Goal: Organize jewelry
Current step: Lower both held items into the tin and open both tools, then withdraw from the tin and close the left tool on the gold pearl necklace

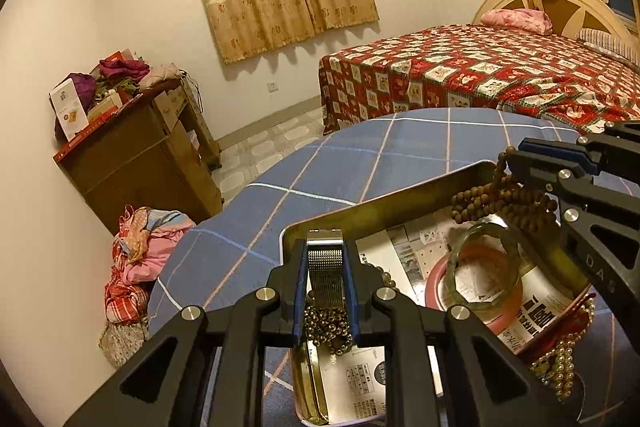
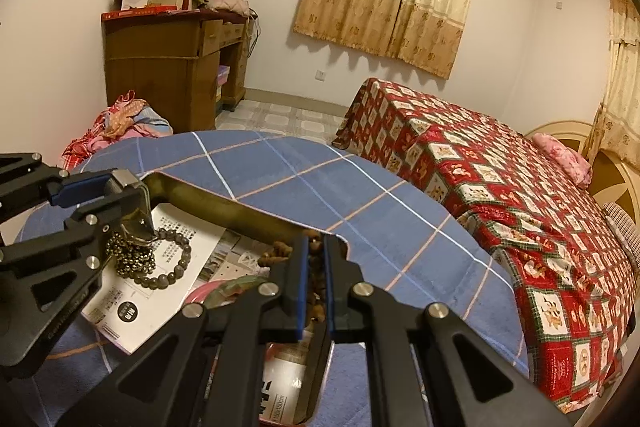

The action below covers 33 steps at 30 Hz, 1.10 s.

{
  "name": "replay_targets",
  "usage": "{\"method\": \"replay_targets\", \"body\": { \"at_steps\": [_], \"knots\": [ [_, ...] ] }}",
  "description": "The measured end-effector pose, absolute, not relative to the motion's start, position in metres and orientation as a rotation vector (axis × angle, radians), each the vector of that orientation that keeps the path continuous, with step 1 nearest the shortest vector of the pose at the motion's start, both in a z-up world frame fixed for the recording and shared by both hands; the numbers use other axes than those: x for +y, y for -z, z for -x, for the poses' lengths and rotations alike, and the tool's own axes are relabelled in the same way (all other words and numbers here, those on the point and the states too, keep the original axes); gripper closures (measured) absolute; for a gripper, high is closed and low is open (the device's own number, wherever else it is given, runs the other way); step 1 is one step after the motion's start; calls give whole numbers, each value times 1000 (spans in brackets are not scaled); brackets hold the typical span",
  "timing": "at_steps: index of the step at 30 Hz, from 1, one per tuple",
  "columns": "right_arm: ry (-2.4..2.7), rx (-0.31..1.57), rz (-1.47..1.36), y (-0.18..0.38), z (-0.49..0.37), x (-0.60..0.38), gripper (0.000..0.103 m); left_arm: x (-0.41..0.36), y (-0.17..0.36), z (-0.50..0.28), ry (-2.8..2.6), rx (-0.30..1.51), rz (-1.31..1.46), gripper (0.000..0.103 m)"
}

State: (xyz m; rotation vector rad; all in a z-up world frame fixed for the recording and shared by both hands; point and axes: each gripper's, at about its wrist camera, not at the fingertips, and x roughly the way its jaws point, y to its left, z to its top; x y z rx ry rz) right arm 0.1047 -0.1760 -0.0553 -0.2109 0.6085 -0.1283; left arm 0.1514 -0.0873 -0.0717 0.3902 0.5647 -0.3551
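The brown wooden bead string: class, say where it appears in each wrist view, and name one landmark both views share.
Left wrist view: the brown wooden bead string is at the right, hanging over the gold tray's rim from the right gripper.
Right wrist view: bottom centre, between the fingers of the same gripper.
Shared landmark: the red patterned bed.

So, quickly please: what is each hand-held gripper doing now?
Left hand-held gripper: closed on a metal mesh band.
Right hand-held gripper: closed on the brown bead strand.
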Motion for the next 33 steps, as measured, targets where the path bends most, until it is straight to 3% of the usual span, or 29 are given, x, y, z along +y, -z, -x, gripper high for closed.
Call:
{"method": "replay_targets", "body": {
  "at_steps": [20,21,22,23,24,25,33],
  "knots": [
    [97,675,190,67,-109,-179,92,-85,82,-155,342,597,-412,86],
    [95,679,190,67,-109,-179,81,-85,82,-155,334,598,-416,81],
    [92,679,190,67,-108,-179,64,-84,82,-153,329,597,-416,66],
    [89,676,188,67,-106,-179,57,-83,81,-151,320,588,-413,44],
    [91,670,187,67,-104,-178,50,-81,78,-147,306,564,-408,35],
    [95,665,188,67,-102,-178,50,-78,76,-144,301,539,-402,30],
    [107,665,170,66,-88,-183,44,-73,75,-142,280,549,-416,31]
  ]
}}
